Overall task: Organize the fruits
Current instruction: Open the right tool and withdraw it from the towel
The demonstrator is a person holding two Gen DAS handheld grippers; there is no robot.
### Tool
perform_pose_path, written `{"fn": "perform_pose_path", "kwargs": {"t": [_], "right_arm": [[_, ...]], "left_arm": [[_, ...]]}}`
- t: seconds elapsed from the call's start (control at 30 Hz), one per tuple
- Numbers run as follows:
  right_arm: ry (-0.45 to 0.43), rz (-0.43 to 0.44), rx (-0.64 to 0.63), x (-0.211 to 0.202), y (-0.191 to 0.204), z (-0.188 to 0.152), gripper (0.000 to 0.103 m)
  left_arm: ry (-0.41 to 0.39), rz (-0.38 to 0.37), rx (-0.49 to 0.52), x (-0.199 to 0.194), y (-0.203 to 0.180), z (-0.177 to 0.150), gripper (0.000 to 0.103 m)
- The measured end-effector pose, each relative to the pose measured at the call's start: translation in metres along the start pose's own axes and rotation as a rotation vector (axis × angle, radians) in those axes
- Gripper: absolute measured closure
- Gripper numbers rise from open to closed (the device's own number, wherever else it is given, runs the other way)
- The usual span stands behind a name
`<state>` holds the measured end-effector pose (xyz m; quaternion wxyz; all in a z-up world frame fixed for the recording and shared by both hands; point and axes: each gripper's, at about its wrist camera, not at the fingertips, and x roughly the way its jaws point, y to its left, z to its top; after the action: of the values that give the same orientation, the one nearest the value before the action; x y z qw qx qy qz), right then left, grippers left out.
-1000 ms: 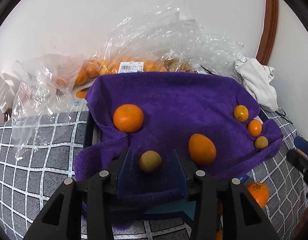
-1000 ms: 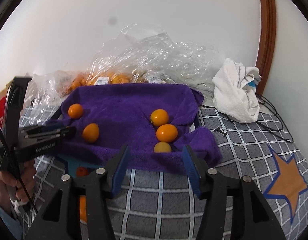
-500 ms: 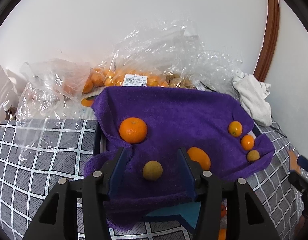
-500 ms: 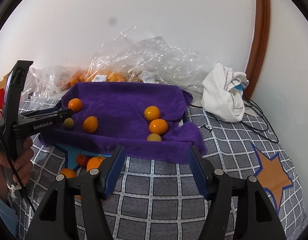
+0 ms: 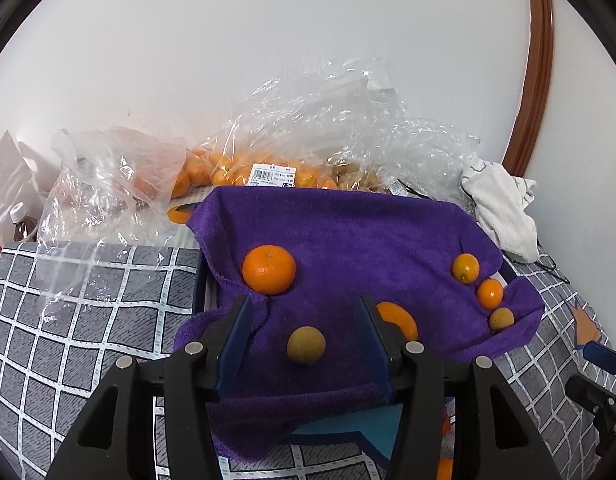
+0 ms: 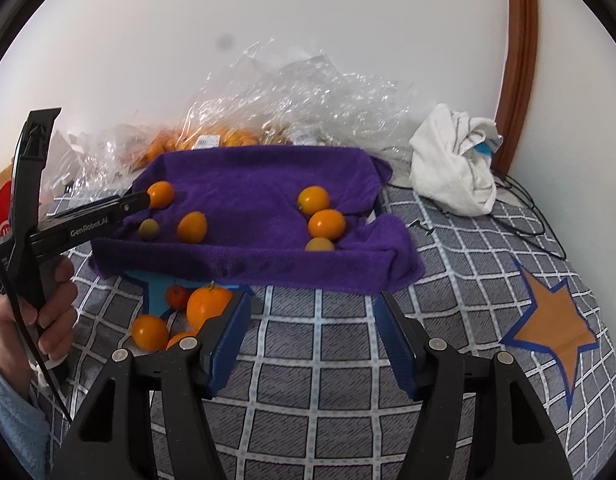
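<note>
On the purple towel (image 5: 347,232), the left tool (image 5: 304,320) gapes around a free greenish fruit (image 5: 306,345); the right tool (image 6: 311,320), beside it, stands apart, empty.

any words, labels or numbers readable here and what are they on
"GenRobot.AI": white lettering on the side of the left gripper, seen from the right wrist camera.
White price label with a barcode on the clear bag of oranges: digits too small and blurred to read.
Second small label on the crumpled plastic behind the purple towel: unreadable.
</note>
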<state>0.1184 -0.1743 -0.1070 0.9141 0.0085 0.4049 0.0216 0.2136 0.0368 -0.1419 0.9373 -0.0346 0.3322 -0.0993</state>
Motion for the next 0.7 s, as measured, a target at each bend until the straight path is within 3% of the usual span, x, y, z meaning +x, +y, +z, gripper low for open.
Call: {"fn": "perform_pose_path", "kwargs": {"t": [0.53,0.7], "right_arm": [[0.055,0.067,-0.019,0.002,0.019,-0.019,0.04],[0.047,0.067,-0.038,-0.003,0.024,-0.015,0.041]], "left_arm": [[-0.036,-0.029,-0.007,-0.012,0.0,0.0,0.052],[-0.017,0.033,0.003,-0.024,0.003,0.009,0.052]]}}
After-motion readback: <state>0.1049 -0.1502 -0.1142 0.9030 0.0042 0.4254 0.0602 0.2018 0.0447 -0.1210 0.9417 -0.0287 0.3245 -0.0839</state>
